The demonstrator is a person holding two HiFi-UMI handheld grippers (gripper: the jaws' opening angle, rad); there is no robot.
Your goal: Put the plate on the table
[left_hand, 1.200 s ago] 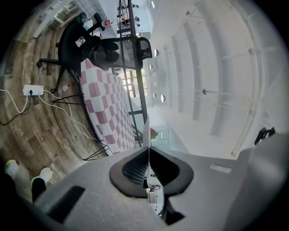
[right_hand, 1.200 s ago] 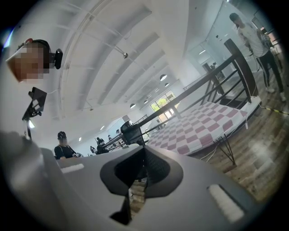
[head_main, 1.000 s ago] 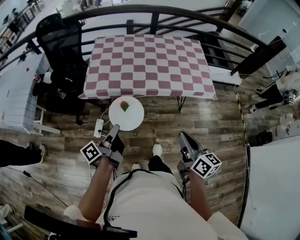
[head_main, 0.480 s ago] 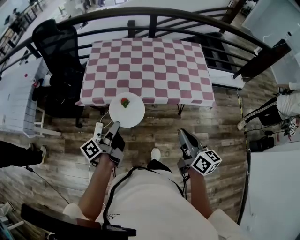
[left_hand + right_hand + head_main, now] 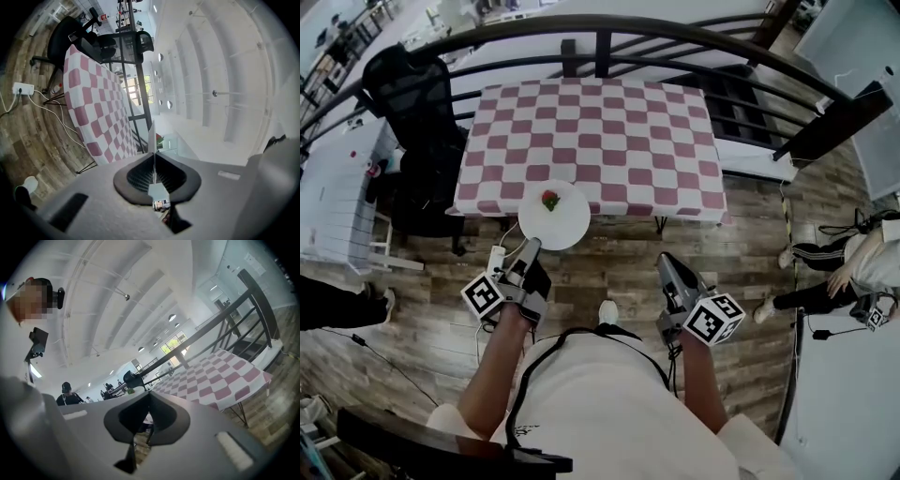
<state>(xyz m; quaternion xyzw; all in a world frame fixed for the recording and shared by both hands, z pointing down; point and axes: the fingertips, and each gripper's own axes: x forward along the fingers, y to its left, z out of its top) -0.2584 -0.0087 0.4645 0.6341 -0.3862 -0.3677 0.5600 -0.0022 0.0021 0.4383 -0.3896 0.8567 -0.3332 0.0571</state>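
Carrying a white plate [image 5: 563,227] up to the checked-cloth desk [image 5: 591,131], with the left tongs [image 5: 529,253] clamped on the rim farthest from the desk. Shows in the left gripper view as a thin edge-on sliver pinched between the two jaws. Hovers at the desk's near edge, toward its left corner, far rim seeming to overlap the hem of the cloth, the rest out over the wooden floor [image 5: 609,267] on the desk's near side. Bears a small red-and-green morsel [image 5: 549,200], perhaps a strawberry, on the half closest to the desk. Holds the right tongs [image 5: 667,265] pressed together with nothing between them, short of the desk's near edge and off toward its right half, above the floor.

Looks to be the approach step: plate lifted and borne, not yet set down. Calls next for a reach forward until the whole plate clears the desk's near edge, then a level lowering onto the cloth, and only then a parting of the left jaws and a pull back off the rim. Needs a flat carry, lest the morsel slide. Offers plain checked cloth across the desk top for the landing, with a dark railing [image 5: 609,28] along the desk's far side.
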